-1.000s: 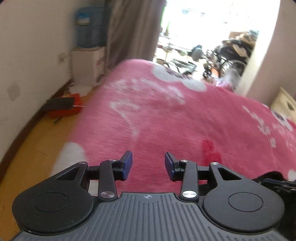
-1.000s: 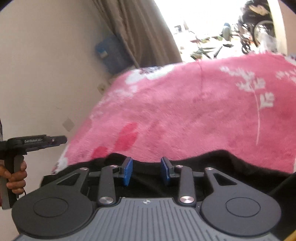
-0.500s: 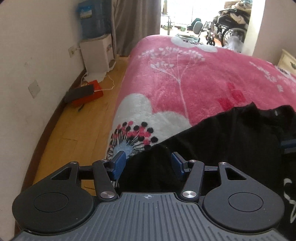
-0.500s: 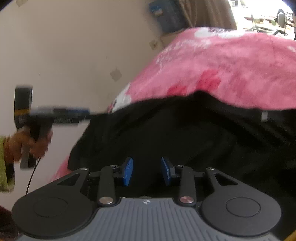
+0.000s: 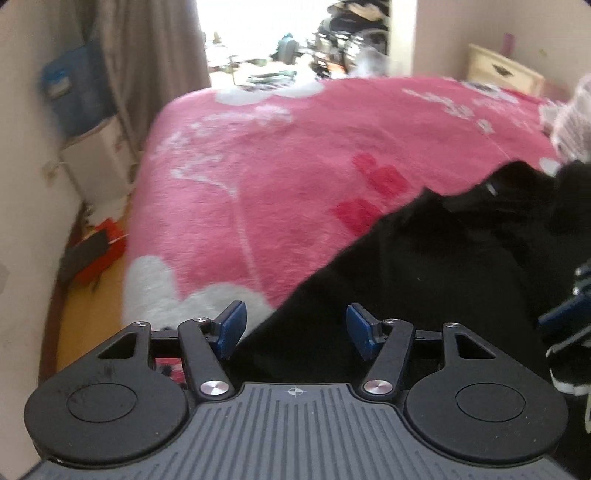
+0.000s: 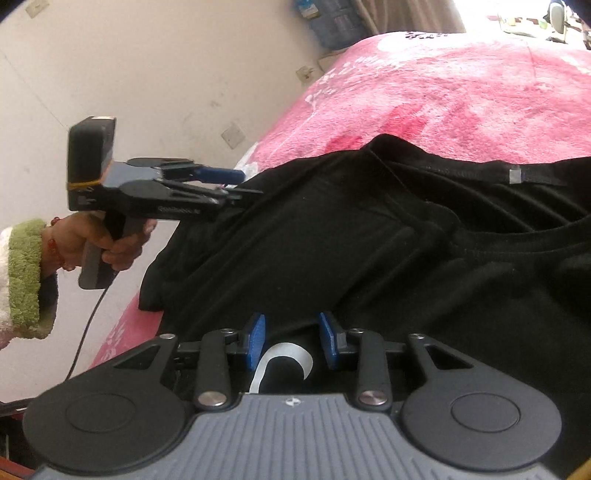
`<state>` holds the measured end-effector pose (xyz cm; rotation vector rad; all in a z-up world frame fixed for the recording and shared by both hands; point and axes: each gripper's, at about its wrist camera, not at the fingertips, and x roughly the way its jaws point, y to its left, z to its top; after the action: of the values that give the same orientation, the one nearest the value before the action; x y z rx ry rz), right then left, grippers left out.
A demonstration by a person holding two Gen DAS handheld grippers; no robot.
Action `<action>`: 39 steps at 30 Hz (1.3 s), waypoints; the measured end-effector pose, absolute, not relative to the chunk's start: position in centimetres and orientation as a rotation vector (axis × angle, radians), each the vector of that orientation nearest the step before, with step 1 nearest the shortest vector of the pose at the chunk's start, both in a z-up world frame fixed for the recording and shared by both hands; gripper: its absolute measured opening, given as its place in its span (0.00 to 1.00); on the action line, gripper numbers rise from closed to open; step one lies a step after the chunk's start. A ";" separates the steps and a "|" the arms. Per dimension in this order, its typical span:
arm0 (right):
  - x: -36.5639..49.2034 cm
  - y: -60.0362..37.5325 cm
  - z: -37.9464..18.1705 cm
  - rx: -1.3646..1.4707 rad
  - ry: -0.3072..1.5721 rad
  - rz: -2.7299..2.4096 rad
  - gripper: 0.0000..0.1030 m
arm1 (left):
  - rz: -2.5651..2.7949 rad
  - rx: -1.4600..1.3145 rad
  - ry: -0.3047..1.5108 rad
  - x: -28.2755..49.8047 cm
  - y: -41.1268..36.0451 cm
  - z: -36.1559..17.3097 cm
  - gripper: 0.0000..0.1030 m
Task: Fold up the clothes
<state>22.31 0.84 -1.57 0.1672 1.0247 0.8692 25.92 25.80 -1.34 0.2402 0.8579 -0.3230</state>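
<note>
shirt (image 6: pixel 369 251) spread on bed (image 5: pixel 295 166) for folding | left tool (image 5: pixel 291 328) opening over shirt's edge, nothing pinched | right tool (image 6: pixel 291 339) spread above shirt

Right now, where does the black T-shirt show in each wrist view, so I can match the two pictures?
Left wrist view: the black T-shirt fills the lower right, lying on the pink blanket, its edge running between the opening jaws of the left gripper.
Right wrist view: it spreads across the middle and right, collar at the right edge, ahead of the right gripper.
Shared landmark: the blue water bottle by the curtain.
</note>
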 end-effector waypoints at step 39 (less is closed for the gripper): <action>21.7 1.7 -1.8 0.109 0.989 0.839 0.34 | 0.094 -0.239 0.897 22.6 38.2 0.5 0.50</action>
<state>21.70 1.70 -1.76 0.1095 0.9885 0.8392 22.58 38.19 0.53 -0.2391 0.8973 0.0944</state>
